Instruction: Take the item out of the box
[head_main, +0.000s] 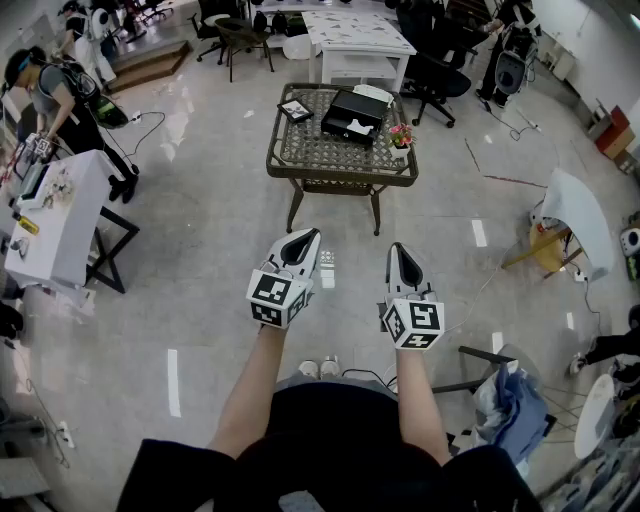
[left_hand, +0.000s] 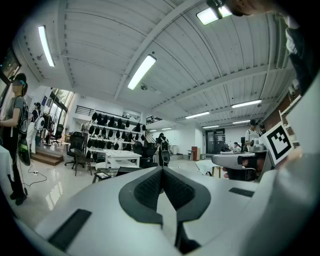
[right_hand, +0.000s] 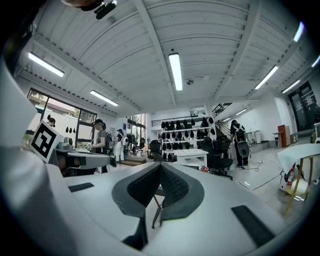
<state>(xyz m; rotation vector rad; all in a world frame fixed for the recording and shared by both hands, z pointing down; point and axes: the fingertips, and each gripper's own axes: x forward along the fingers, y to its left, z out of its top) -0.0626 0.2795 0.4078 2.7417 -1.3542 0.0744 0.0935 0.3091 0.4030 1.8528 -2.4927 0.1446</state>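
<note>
A black box (head_main: 352, 115) lies open on a low dark table (head_main: 300, 158) some way ahead of me, with something white inside it. In the left gripper view the box (left_hand: 125, 170) shows small, just past the jaw tips. Both grippers hang in mid air over the floor, well short of the table. My left gripper (head_main: 305, 240) is shut with nothing in it, its dark pads meeting at the tip (left_hand: 162, 171). My right gripper (head_main: 398, 252) is likewise shut and empty, pads touching at the front (right_hand: 160, 166).
A small black framed tray (head_main: 295, 110) and a pot of pink flowers (head_main: 401, 134) share the low table. A white desk (head_main: 62, 215) with a person beside it stands left, a white table (head_main: 356, 35) and office chairs behind, a folding chair (head_main: 572, 215) right.
</note>
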